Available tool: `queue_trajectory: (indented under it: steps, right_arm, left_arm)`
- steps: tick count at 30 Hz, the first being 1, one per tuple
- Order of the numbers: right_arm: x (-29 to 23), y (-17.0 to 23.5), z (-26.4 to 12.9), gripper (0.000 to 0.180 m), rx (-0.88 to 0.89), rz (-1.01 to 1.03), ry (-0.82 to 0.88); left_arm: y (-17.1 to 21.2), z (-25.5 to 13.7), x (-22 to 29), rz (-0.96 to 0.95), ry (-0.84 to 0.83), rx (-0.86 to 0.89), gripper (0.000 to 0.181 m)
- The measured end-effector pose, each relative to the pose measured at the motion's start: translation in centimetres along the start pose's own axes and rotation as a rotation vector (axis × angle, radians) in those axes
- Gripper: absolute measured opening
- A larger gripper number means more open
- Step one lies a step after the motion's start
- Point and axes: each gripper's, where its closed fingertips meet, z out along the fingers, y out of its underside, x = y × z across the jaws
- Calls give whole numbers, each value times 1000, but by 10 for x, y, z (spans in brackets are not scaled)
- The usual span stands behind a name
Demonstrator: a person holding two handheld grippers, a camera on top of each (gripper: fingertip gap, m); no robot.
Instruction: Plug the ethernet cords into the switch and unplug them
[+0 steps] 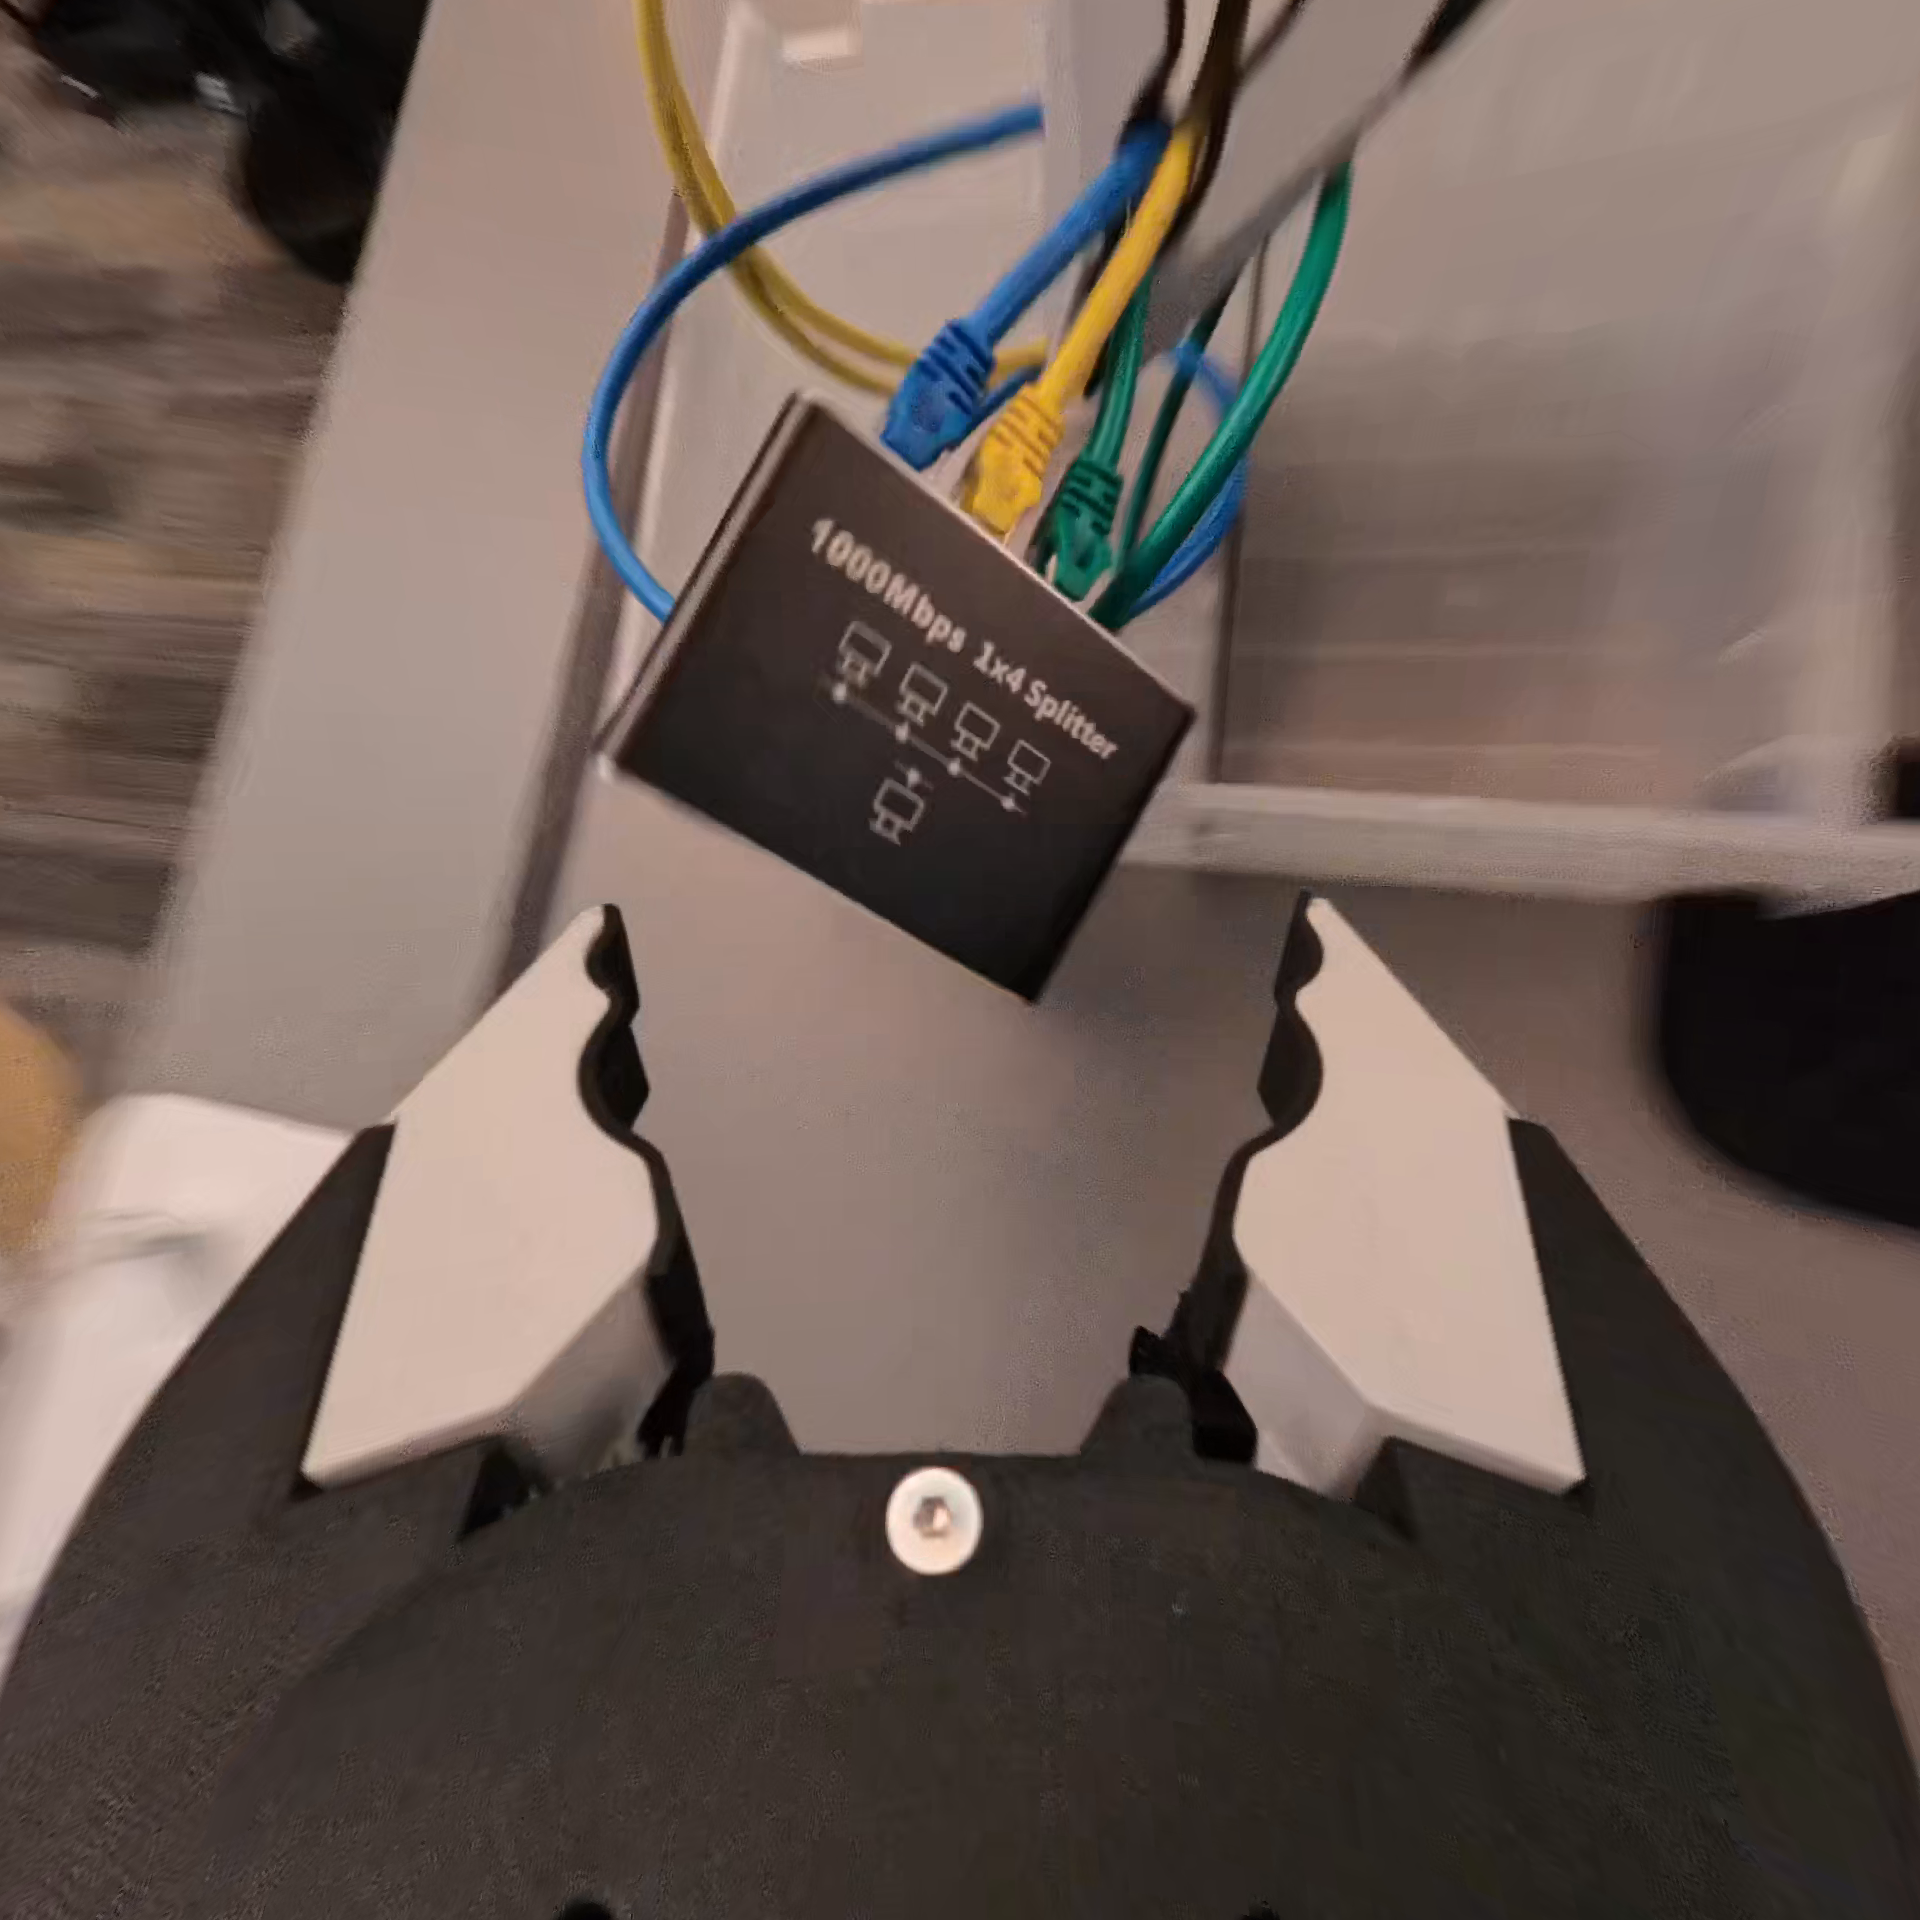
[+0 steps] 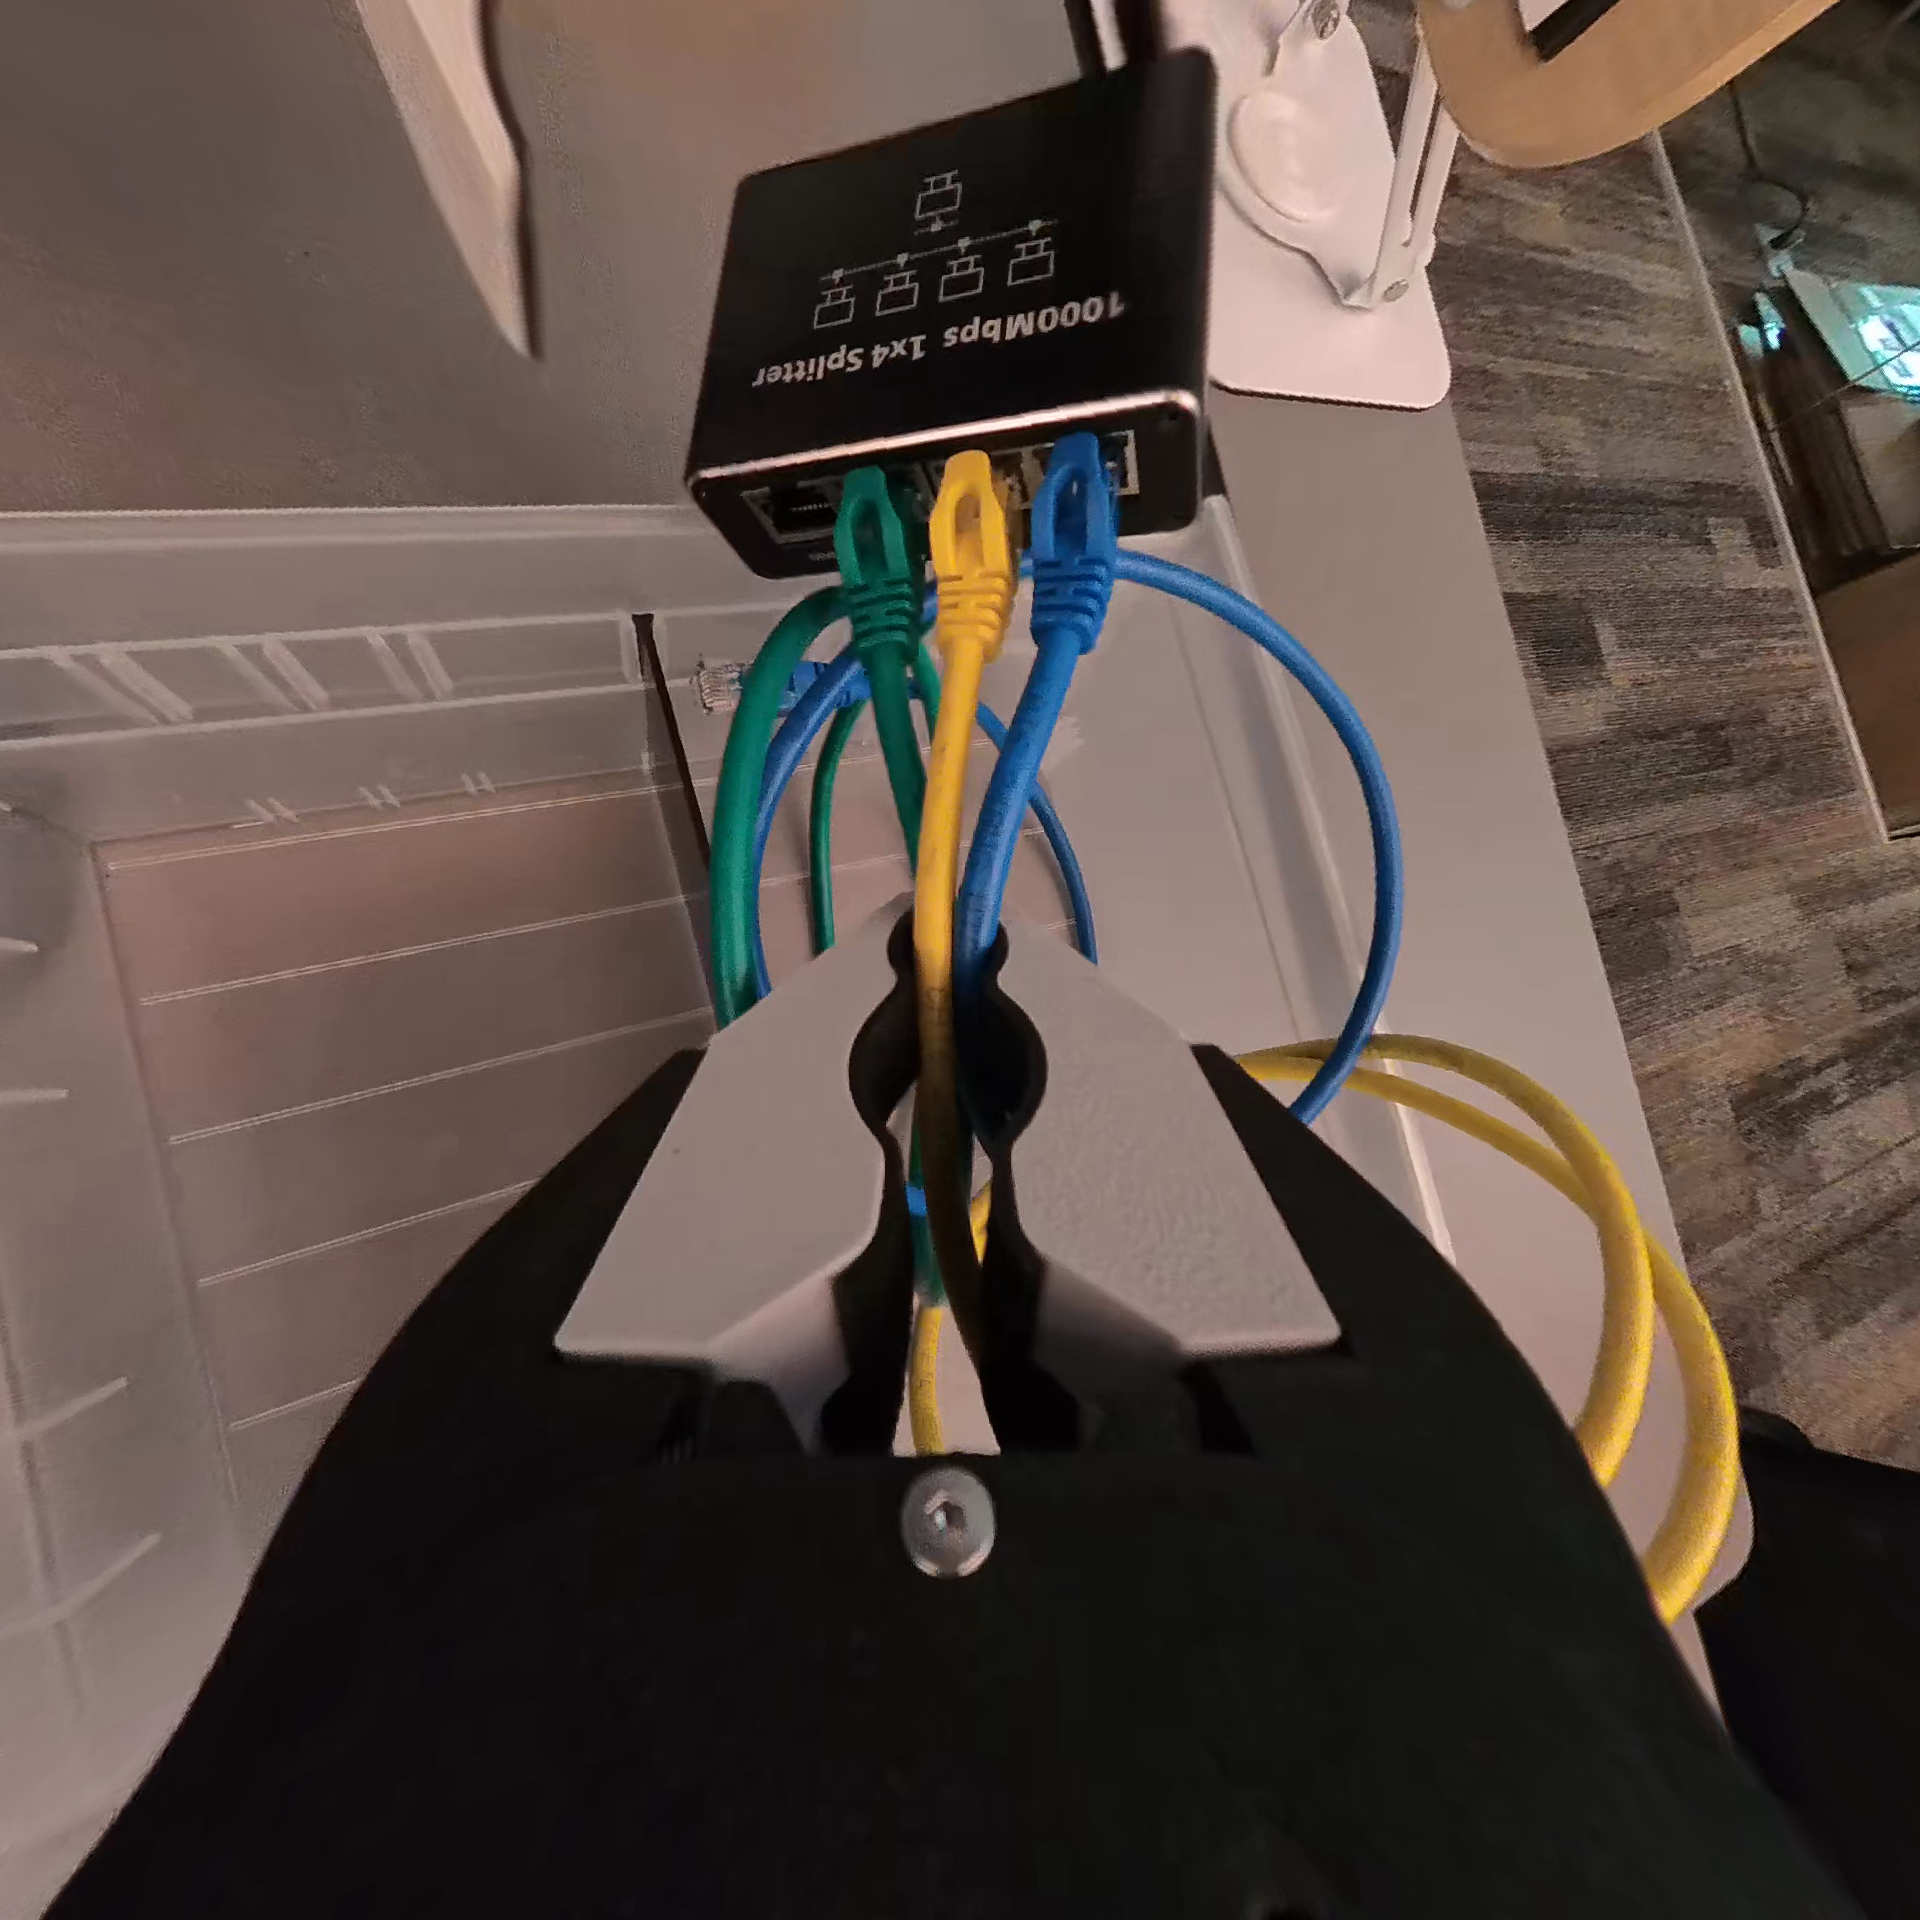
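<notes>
A: Where's the switch (image 2: 961,312) right now?

B: Seemingly lifted off the grey table (image 2: 1351,790), hanging by its cords. Three plugs are seated in its port face: green (image 2: 878,556), yellow (image 2: 971,561) and blue (image 2: 1075,540). One port left of the green one looks empty.

A: And the right gripper (image 2: 945,940)?

B: Pressed together on the cords a little way behind the plugs. The yellow cord (image 2: 940,831) runs straight through the pinch, with the blue cord (image 2: 1013,790) squeezed in beside it (whether the green cord (image 2: 894,727) is caught too, I can't tell).

A: The left gripper (image 1: 951,920)?

B: Spread wide, holding nothing, with the switch (image 1: 894,707) just beyond its tips and tilted across the gap.

A: So which step?

B: I'd judge plugging is mostly done and unplugging is about to start. The left likely needs to close on the switch body to brace it before the right pulls a plug. Each latch tab probably has to be pressed first, so tugging the cord alone could strain it.

A: What does each view add?

B: Only the right wrist view shows the port face, the empty port and a loose clear plug (image 2: 717,681) lying behind. The left wrist view shows the open fingers and the switch's bare rear end.
</notes>
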Motion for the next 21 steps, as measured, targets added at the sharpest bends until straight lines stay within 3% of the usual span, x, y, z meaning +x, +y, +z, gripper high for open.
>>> queue_trajectory:
  steps: [1, 3, 5, 8, 10, 14, 17, 21]
  right_arm:
    - [1, 0, -1, 2, 2, -7, 9]
    - [2, 0, -2, 2, -3, -33, 30]
    - [2, -1, -2, 2, -5, -56, 47]
    - [4, -4, -3, 2, -3, -93, 78]
    - [4, -7, -3, 3, 1, -124, 98]
    - [4, -12, -3, 3, 12, -193, 132]
    - [6, -17, -2, 4, 26, -221, 157]
    - [16, -34, -23, 33, 106, -122, 203]
  left_arm:
    - [0, -4, 5, -132, 94, 83, 124]
    - [-1, -10, 12, -382, 300, 250, 125]
    - [-2, -9, 11, -555, 453, 388, 113]
    - [-6, 2, 11, -679, 565, 509, 92]
    - [-10, 5, 18, -670, 636, 551, 65]
    - [-14, 2, 20, -558, 581, 597, 36]
    - [-16, -9, 15, -478, 481, 578, 35]
    - [-28, -33, 4, -435, 402, 502, 33]
